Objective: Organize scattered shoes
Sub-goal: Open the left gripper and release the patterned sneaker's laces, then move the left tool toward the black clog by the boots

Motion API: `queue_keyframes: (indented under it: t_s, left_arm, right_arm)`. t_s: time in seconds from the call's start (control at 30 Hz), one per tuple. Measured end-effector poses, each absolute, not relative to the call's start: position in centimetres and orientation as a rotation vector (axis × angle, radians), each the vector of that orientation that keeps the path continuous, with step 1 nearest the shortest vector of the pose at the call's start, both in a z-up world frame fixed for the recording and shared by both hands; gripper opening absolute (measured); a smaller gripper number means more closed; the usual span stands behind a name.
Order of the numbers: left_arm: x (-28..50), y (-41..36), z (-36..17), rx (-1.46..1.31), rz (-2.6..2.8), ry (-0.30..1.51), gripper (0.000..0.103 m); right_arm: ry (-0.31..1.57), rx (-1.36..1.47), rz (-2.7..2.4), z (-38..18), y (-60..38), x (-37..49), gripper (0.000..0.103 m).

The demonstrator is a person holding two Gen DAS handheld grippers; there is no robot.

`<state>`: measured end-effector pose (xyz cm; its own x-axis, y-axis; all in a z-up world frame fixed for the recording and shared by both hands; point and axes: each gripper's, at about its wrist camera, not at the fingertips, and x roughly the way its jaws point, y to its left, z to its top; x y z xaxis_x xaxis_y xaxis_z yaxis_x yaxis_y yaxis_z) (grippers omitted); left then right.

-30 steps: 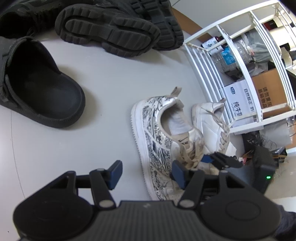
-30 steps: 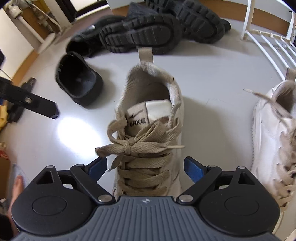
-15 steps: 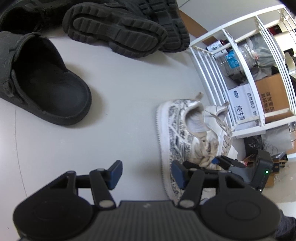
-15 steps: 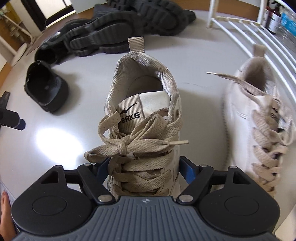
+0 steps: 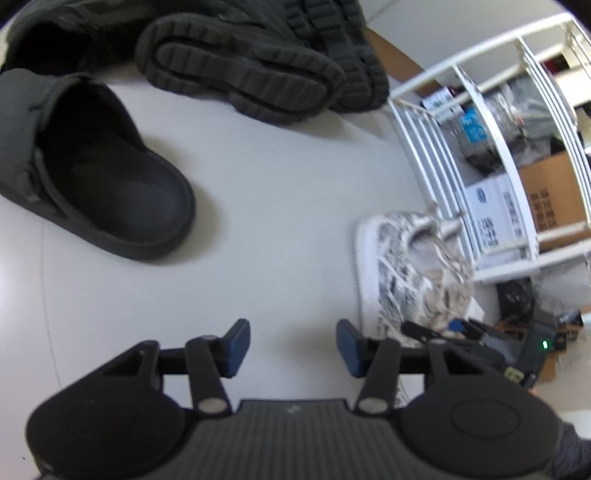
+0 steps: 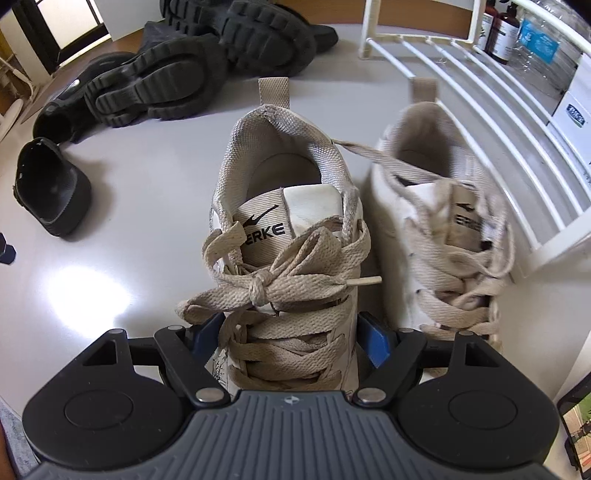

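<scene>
My right gripper (image 6: 288, 339) is shut on a white sneaker (image 6: 291, 206) with beige laces and black print, its blue pads pressing the two sides at the laces. The matching second sneaker (image 6: 443, 206) stands close on its right, against the white wire rack (image 6: 480, 92). In the left wrist view the held sneaker (image 5: 391, 273) shows at the right, by the rack (image 5: 436, 155). My left gripper (image 5: 291, 343) hovers over the bare white tabletop (image 5: 277, 221); its jaws are closing with nothing between them. A black clog (image 5: 110, 184) lies to the upper left of it.
A pair of chunky black boots (image 5: 240, 70) lies on its side at the table's far end, also seen as boots (image 6: 166, 85) beside the clog (image 6: 51, 188). Bottles (image 6: 502, 33) and cardboard boxes (image 5: 546, 199) stand behind the rack.
The right gripper closed on the sneaker and carried it right, close beside the second sneaker by the rack. The left gripper's jaws narrowed a little.
</scene>
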<state>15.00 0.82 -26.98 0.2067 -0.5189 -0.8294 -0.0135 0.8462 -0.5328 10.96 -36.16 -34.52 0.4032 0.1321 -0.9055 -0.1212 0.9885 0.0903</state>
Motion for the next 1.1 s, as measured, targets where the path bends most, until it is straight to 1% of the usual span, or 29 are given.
queue_keyframes:
  t_s: [0.13,0.37,0.5,0.77,0.8,0.9,1.0,1.1]
  left_arm:
    - [15.2,1.1,-26.9,-0.489,-0.355,1.314,0.05]
    - [15.5,1.5,-26.7,-0.467,-0.309,1.284,0.05]
    - [15.5,1.6,-26.8,-0.481,-0.306,1.287,0.05]
    - [15.7,1.8,-26.6,-0.488,-0.311,1.282,0.051]
    - [15.7,1.9,-26.6,-0.488,-0.309,1.281,0.052]
    - [15.6,2.0,-26.7,-0.485,-0.305,1.286,0.064]
    - [15.6,1.9,-26.7,-0.481,-0.302,1.291,0.065]
    - [15.6,2.0,-26.6,-0.476,-0.299,1.287,0.073]
  right_arm:
    - [1.145,0.004,0.14,-34.3,-36.3,11.0,0.081]
    - [1.093,-0.032,0.12,-32.5,-36.0,10.4,0.08]
    - [1.099,-0.039,0.119,-32.8,-35.7,10.4,0.077]
    - [1.082,-0.055,0.116,-33.1,-35.9,10.1,0.075]
    - [1.081,-0.055,0.114,-33.1,-36.0,10.1,0.075]
    - [1.079,-0.062,0.098,-33.2,-36.0,10.1,0.074]
    - [1.08,-0.063,0.092,-33.2,-36.0,10.1,0.074]
    - [1.091,-0.049,0.086,-33.1,-36.1,10.2,0.074]
